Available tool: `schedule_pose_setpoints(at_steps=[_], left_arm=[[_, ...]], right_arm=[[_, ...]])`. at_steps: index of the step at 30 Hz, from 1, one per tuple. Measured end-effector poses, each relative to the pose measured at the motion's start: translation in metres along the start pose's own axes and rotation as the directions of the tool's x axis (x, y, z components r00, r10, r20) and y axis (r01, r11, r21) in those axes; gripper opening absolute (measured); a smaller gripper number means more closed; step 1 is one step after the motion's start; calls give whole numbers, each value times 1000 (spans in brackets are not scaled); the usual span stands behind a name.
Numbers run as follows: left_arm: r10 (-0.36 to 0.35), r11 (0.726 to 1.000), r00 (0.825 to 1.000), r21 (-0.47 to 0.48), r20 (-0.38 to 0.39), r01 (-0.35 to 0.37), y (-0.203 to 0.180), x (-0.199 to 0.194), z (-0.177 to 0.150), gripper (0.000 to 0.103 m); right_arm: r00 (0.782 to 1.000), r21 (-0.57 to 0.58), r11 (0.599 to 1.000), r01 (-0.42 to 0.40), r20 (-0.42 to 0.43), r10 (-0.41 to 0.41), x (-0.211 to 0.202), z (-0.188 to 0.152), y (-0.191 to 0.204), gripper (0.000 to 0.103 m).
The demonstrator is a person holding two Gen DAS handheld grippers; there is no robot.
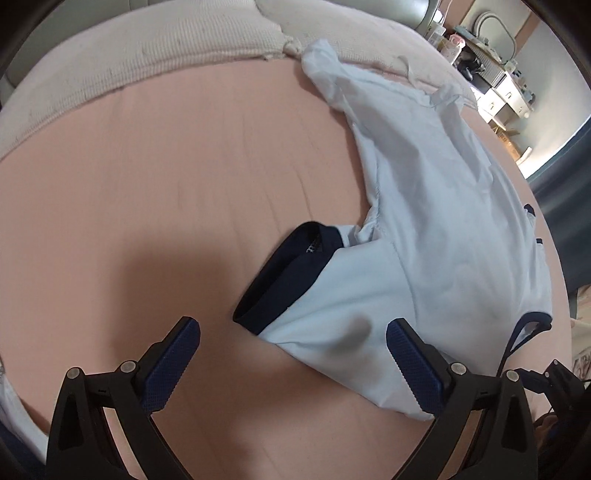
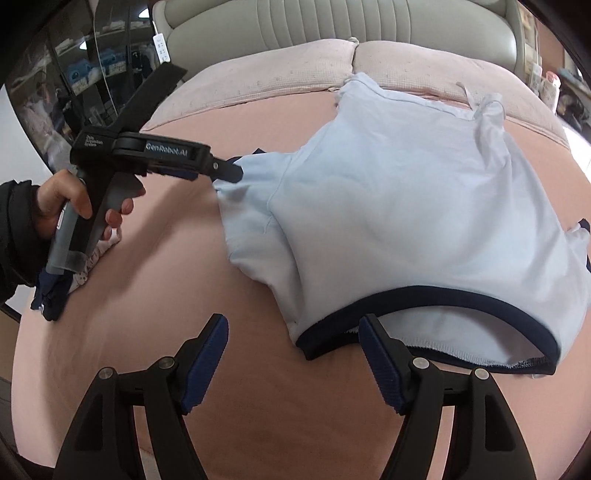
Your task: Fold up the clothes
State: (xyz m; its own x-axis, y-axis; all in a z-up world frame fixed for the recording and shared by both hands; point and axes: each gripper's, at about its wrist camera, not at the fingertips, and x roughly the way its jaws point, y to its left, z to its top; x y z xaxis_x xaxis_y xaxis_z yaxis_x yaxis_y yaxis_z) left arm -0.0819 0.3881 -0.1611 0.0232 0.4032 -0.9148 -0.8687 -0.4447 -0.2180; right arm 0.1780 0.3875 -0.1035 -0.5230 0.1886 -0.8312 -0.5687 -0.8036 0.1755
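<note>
Shirt (image 2: 406,206) pale blue (navy trim), spread.

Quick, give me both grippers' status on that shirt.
Left gripper: open, above the light blue shirt's sleeve, gripping nothing.
Right gripper: open, at the shirt's navy collar, gripping nothing.

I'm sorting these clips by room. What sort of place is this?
Most likely a bedroom. The light blue shirt lies on a pink bed sheet, with pillows against a padded headboard behind it, and a cluttered desk stands off to one side.
</note>
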Motion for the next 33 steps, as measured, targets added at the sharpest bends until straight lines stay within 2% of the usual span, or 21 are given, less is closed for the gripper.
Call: schedule_pose_setpoints(at_steps=[2, 4, 6, 8, 10, 11, 12, 16, 20, 23, 29, 33], left_arm=[[-21, 1000, 1000, -13, -9, 21, -2, 3, -1, 98], [-45, 999, 999, -28, -16, 45, -4, 5, -1, 80], [-38, 998, 999, -41, -4, 37, -6, 5, -3, 74], [-50, 998, 999, -48, 21, 51, -8, 2, -4, 63], [-39, 997, 999, -58, 38, 41, -9, 2, -4, 45], [-29, 997, 999, -64, 44, 32, -9, 3, -4, 41], [-22, 998, 998, -65, 50, 25, -9, 3, -3, 33], [-18, 999, 998, -41, 57, 20, -9, 3, -1, 18], [-11, 1000, 1000, 28, 0, 11, -13, 4, 3, 14], [-18, 998, 999, 63, -41, 21, -13, 0, 5, 13], [-53, 996, 997, 75, -62, 57, -9, -5, 10, 12], [-60, 993, 996, 95, -70, 67, -9, -10, 11, 12]], right_arm=[[1000, 7, 1000, 8, 3, -8, 0, 1, -2, 73], [1000, 18, 1000, 15, 1, -15, 2, 2, -4, 73], [1000, 24, 1000, 17, -4, -17, 4, 1, -5, 73], [1000, 22, 999, 24, -10, -24, 7, 2, -5, 73], [1000, 20, 999, 29, -11, -29, 9, 3, -3, 73], [999, 19, 999, 31, -10, -30, 10, 3, -2, 73], [999, 16, 999, 33, -6, -33, 10, 4, -1, 73], [996, -19, 996, 82, 39, -82, 7, 5, 5, 73], [987, -60, 987, 150, 62, -147, 9, 7, 10, 73], [976, -104, 971, 215, 42, -212, 18, 11, 15, 73], [969, -163, 957, 239, -23, -246, 31, 23, 20, 73], [942, -224, 922, 316, -38, -332, 39, 27, 26, 73]])
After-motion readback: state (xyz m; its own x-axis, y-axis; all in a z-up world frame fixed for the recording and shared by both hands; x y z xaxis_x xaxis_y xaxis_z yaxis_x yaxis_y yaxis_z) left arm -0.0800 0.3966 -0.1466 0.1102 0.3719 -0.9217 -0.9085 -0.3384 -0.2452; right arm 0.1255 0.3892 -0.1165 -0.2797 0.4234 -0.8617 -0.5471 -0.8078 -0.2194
